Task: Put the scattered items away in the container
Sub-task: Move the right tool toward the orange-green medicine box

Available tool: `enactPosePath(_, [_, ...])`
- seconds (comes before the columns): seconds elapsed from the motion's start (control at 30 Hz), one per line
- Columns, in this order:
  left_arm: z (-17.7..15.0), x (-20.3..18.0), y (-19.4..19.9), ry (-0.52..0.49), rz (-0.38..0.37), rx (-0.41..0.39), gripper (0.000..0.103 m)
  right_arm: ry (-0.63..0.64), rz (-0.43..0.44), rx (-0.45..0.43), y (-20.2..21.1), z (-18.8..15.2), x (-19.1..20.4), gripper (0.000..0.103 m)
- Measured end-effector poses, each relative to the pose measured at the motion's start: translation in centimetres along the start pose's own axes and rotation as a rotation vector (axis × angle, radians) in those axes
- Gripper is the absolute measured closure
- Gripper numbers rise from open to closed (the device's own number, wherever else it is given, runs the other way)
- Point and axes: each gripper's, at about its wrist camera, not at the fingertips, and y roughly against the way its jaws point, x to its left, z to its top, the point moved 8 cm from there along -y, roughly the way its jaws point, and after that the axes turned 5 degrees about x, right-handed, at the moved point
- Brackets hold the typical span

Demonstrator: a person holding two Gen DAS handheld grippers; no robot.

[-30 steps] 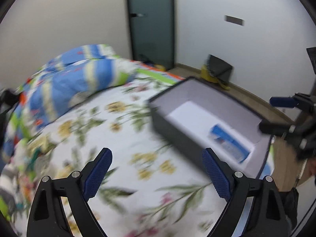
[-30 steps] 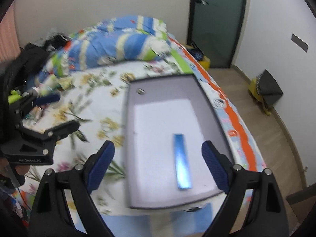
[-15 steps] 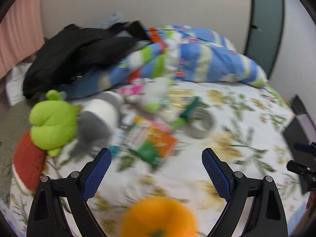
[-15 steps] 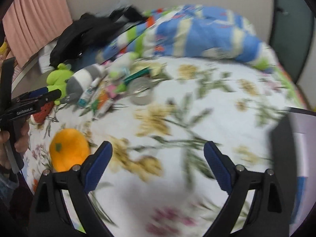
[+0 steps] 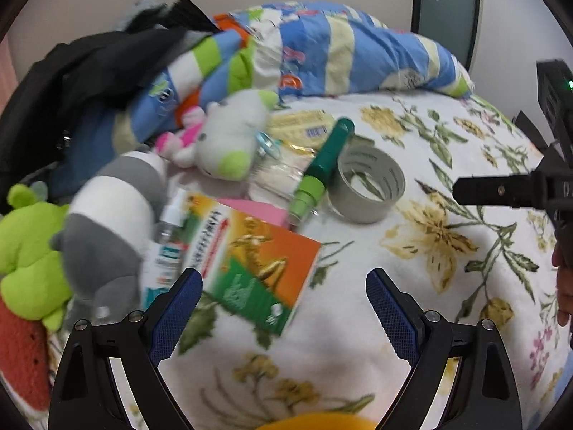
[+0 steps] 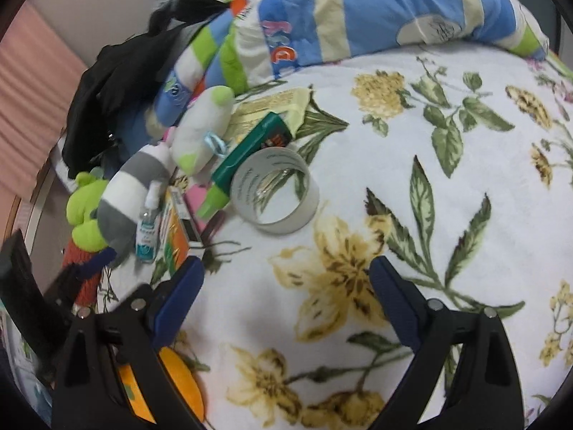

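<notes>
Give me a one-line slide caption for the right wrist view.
Open right hand-held gripper above a floral bedspread, facing a tape roll, green tube and plush toys.

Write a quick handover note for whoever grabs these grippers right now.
Left gripper: jaws open, empty, over the orange-green box.
Right gripper: jaws open, empty, above the floral blanket.
Still scattered on the bed: tape roll, green tube, spray bottle, striped plush, white plush, green plush.
The container is out of view now.
Left: carry each item to the container.
</notes>
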Motion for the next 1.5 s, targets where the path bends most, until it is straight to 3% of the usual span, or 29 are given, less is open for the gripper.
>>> enactPosePath(0.17, [-0.3,-0.1,-2.4,-0.017,0.040,0.028,0.010,-0.065,0.100,0.051,-1.9,-0.5,0.4,0.009])
enactPosePath(0.5, [-0.4,0.8,-6.4,-0.055,0.258,0.113,0.010,-0.071,0.122,0.050,-3.1,-0.5,1.2,0.009])
enactPosePath(0.67, [0.0,1.6,-8.3,-0.065,0.317,0.159,0.010,-0.073,0.120,0.041,-3.0,-0.1,1.1,0.009])
enactPosePath(0.83, [0.5,2.8,-9.7,-0.033,0.276,0.190,0.010,-0.071,0.116,0.039,-3.0,0.3,0.9,0.009])
enactPosePath(1.03, [1.2,4.9,-6.9,0.000,0.265,0.094,0.010,-0.062,0.120,0.040,-3.1,0.7,1.5,0.009])
enactPosePath(1.2, [-0.2,5.5,-6.3,-0.015,0.209,0.085,0.010,-0.033,0.149,0.079,-4.2,0.2,3.9,0.009])
enactPosePath(1.5, [0.6,8.0,-4.6,-0.012,0.187,0.012,0.010,-0.148,0.269,0.121,-5.6,-0.2,5.8,0.009])
